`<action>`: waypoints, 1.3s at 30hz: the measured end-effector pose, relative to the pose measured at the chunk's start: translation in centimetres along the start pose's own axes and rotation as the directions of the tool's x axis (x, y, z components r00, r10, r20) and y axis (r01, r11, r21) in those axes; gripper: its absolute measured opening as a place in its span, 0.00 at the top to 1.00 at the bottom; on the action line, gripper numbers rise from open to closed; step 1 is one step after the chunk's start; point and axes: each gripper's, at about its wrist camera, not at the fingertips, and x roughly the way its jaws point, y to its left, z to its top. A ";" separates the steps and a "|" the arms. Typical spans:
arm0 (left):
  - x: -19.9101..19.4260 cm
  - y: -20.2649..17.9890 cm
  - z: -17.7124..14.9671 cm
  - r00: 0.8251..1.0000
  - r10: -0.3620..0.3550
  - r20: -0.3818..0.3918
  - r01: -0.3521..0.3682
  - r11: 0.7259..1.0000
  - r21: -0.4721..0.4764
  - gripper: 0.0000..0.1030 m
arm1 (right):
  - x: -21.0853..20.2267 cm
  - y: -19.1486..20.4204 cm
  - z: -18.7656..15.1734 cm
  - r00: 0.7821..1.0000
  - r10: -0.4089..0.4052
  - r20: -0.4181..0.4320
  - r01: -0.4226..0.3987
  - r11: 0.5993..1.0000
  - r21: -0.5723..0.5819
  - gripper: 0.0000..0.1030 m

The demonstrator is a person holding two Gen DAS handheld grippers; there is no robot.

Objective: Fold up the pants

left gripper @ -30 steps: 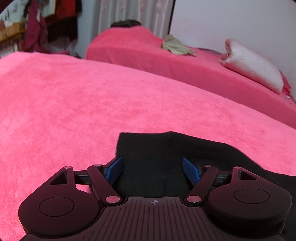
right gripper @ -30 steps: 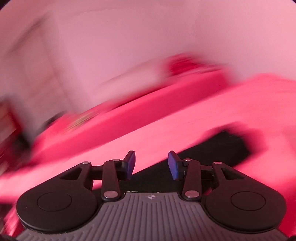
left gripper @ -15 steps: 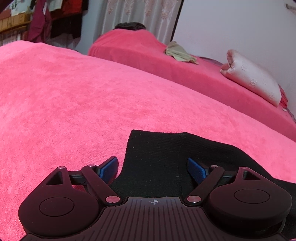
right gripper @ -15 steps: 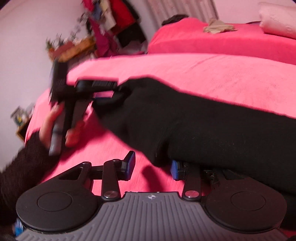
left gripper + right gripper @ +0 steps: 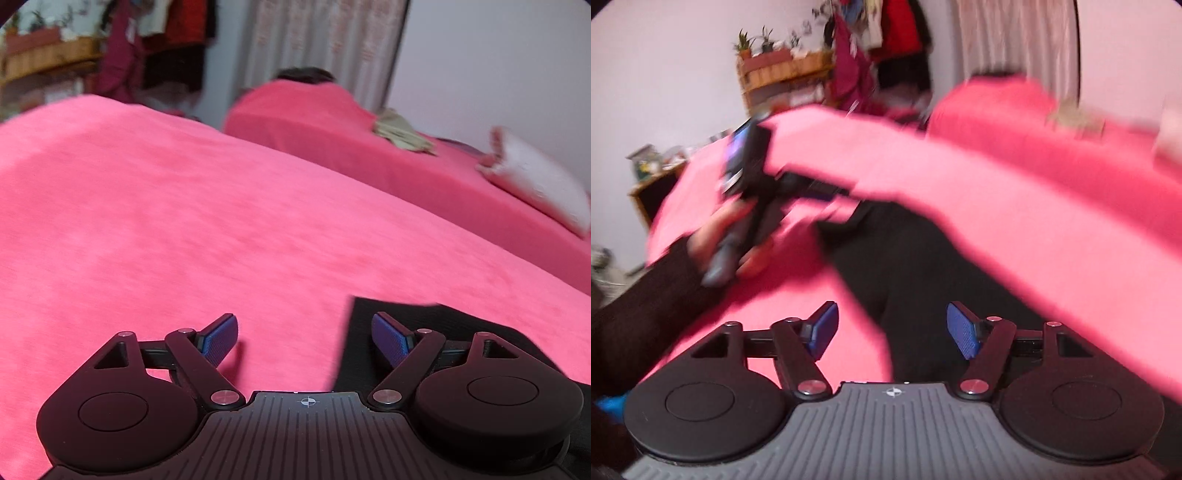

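Right wrist view: right gripper (image 5: 892,330) tilts down over the black pants (image 5: 923,266) on the pink bed (image 5: 1015,192), jaws just opened wide, empty; blur hides detail. Left gripper (image 5: 304,338), jaws wide and empty, hovers at the pants' corner, hand (image 5: 720,236) gripping its handle, second bed (image 5: 332,122) beyond.

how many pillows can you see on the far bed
1. The pillow, pale and blurred, lies at the right end of the far bed, near the wall, right of a beige cloth. More may be hidden beyond the frame edge.
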 end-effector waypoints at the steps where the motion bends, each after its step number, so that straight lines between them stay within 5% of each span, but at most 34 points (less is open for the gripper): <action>1: -0.2 0.4 0.2 1.000 0.016 0.012 -0.016 1.000 -0.003 0.00 | 1.5 0.2 1.1 1.000 -0.013 0.016 0.013 1.000 -0.018 0.30; 10: -0.7 3.1 0.9 0.999 0.015 0.035 -0.012 0.997 -0.076 0.00 | 19.2 2.7 6.5 0.991 -0.084 -0.100 0.067 0.984 -0.166 0.34; 13: -1.0 3.7 1.2 0.999 0.015 0.044 -0.010 0.995 -0.101 0.00 | 20.8 3.7 5.6 0.982 -0.116 -0.147 0.085 0.976 -0.202 0.92; 15: -1.2 3.9 1.3 0.999 0.004 0.048 0.002 0.993 -0.118 0.00 | 18.7 4.3 5.2 0.992 -0.070 -0.106 0.045 0.974 -0.221 0.93; 17: -1.6 3.9 1.4 0.998 0.004 0.059 0.003 0.992 -0.125 0.00 | 14.5 4.3 5.3 0.995 0.069 -0.070 -0.081 0.978 -0.191 0.93; 20: -1.9 4.0 1.5 0.997 0.010 0.073 0.000 0.991 -0.131 0.00 | 7.4 4.9 4.9 0.969 0.246 -0.035 -0.248 0.947 -0.205 0.93; 24: -1.5 4.0 1.5 0.998 0.014 0.060 -0.006 0.991 -0.136 0.00 | 4.4 5.9 5.1 0.950 0.304 -0.072 -0.312 0.915 -0.254 0.93; 28: -1.5 4.1 1.5 0.998 0.030 0.062 -0.021 0.989 -0.145 0.00 | 9.2 6.2 7.1 0.966 0.238 -0.101 -0.257 0.926 -0.276 0.93; 31: -1.7 4.3 1.5 0.996 0.040 0.076 -0.028 0.988 -0.155 0.00 | 14.3 4.3 8.8 0.993 0.097 -0.067 -0.110 0.965 -0.240 0.93; 34: -1.9 3.9 1.4 0.997 -0.017 0.079 0.028 0.990 -0.141 0.00 | 19.2 2.3 9.5 0.997 0.008 -0.073 -0.017 0.991 -0.129 0.93; 36: -2.0 2.9 1.4 0.996 -0.027 0.089 0.035 0.995 -0.098 0.00 | 21.9 2.1 8.7 0.986 -0.044 -0.162 0.024 0.992 -0.124 0.92; 39: -2.4 1.2 1.2 0.993 -0.047 0.107 0.050 0.998 -0.029 0.00 | 21.3 1.6 8.1 0.985 -0.036 -0.166 0.024 0.997 -0.074 0.86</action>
